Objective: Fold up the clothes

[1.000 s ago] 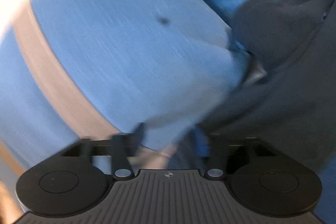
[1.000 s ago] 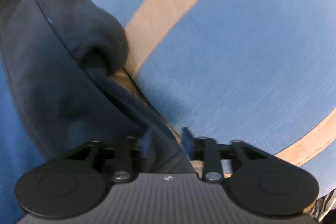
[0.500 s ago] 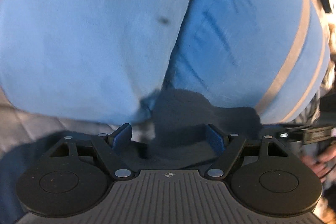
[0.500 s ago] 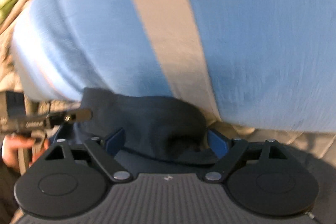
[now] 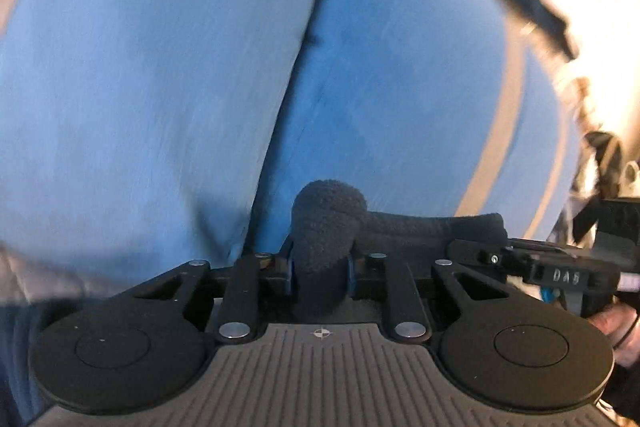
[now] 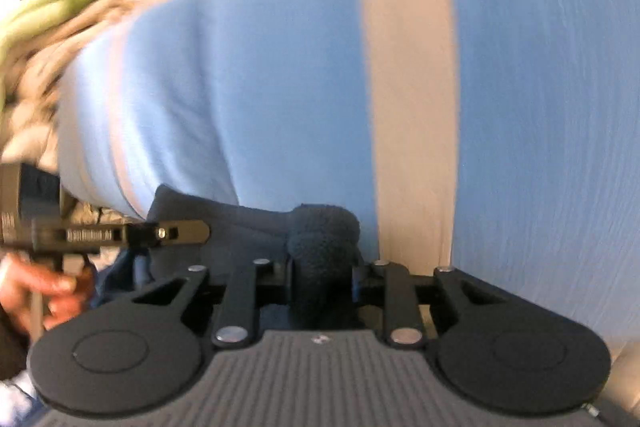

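- Left gripper (image 5: 319, 273): just closed, now clamped on a bunched fold of dark navy fleecy garment (image 5: 326, 223), fabric bulging above the blue pads.
- Same navy cloth stretched as a taut band rightward toward the right gripper (image 5: 532, 267), seen side-on at the frame's right edge with a hand (image 5: 612, 327) below it.
- Behind: blue bedspread with tan stripes (image 5: 160, 87), blurred, filling most of both views.
- Right gripper (image 6: 322, 275): likewise just closed, pinched on another thick wad of the garment, edge trailing left toward the other tool.
- Garment's place: hanging between the two grips, just above the spread; main body below and out of view.
- Risk, as a judgement: bulky wads rather than flat hems gripped, so likely slipping out under pull.
- Possible twisted or uneven fold if the two pinch points are not matching corners; cannot tell which part of the garment is held.
- Possible snagging of the bedspread if lowered carelessly.
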Available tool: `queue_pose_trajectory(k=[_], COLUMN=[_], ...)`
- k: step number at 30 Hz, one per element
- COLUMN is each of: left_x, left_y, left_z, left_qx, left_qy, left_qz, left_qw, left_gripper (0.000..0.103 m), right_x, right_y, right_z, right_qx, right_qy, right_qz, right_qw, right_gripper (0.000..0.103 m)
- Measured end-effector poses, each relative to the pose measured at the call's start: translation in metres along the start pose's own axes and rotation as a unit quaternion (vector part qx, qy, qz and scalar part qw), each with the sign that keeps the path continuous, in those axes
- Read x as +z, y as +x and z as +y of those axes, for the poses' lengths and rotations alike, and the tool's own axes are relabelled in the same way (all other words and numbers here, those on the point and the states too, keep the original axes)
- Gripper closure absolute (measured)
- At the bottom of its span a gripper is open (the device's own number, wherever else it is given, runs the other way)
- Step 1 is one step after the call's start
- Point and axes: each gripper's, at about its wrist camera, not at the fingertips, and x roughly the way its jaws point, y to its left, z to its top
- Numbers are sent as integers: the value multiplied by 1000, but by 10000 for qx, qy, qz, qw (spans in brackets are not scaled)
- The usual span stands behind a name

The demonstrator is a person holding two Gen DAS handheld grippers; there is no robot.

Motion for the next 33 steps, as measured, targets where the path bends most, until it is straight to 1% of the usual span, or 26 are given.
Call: queue_pose_trajectory(k=[1,4,5,6,7,8,9,10,11,12,13,14,15,17,20,21,22,24,27,30,33], left_x=[0,-4,-5,0,0,-5,-10,-13,-16,-17,-15,-13,-10,-3,10,14,17,23,28,26,35], left_y=[-2,16,21,23,29,37,44,50,53,55,55,52,49,40,17,7,-2,-14,-40,-55,-101], left_z=[-5,-22,-25,-22,-22,-27,-32,-36,-40,-43,-45,-47,-47,-47,-41,-39,-36,-36,-31,-41,-36], left_qx=[10,220,357,560,798,1064,1339,1458,1496,1456,1368,1367,1414,1478,1448,1407,1397,1476,1606,1687,1662], left_qy=[142,647,854,1107,1411,1704,1979,2140,2243,2268,2202,2097,1985,1750,1371,1243,1137,947,684,611,646], left_qz=[-172,-360,-335,-237,-123,-43,19,80,140,222,340,395,409,407,314,285,259,179,145,217,113], left_qw=[9997,9970,9951,9920,9867,9796,9710,9658,9629,9627,9652,9674,9690,9726,9794,9818,9833,9843,9845,9835,9839], left_gripper=[81,81,80,77,70,65,50,46,41,30,21,19,19,18,16,14,9,0,0,0,0], right_x=[0,-3,-4,-6,-9,-13,-18,-21,-23,-24,-25,-25,-23,-14,2,6,9,14,13,15,21], right_y=[-5,-15,-11,-6,-1,5,10,14,15,15,15,10,4,-9,-24,-23,-23,-33,-45,-68,-94], right_z=[8,24,25,26,28,32,37,42,48,54,59,61,61,53,45,46,46,39,31,26,28], right_qx=[-120,-498,-674,-858,-1053,-1213,-1372,-1502,-1563,-1622,-1699,-1798,-1818,-1763,-1906,-1955,-2004,-2117,-2434,-2529,-2611], right_qy=[-337,-1137,-1383,-1618,-1818,-1996,-2172,-2333,-2457,-2580,-2693,-2765,-2779,-2544,-2120,-2037,-1965,-1880,-1676,-1331,-1150], right_qz=[-222,-578,-536,-477,-392,-350,-308,-264,-212,-161,-146,-235,-349,-414,-511,-533,-548,-542,-397,-330,-294], right_qw=[9991,9906,9866,9819,9769,9717,9659,9604,9564,9523,9478,9437,9426,9500,9571,9578,9582,9576,9545,9577,9580], right_gripper=[77,76,75,72,60,56,52,48,39,24,15,1,0,0,0,0,0,0,0,0,0])
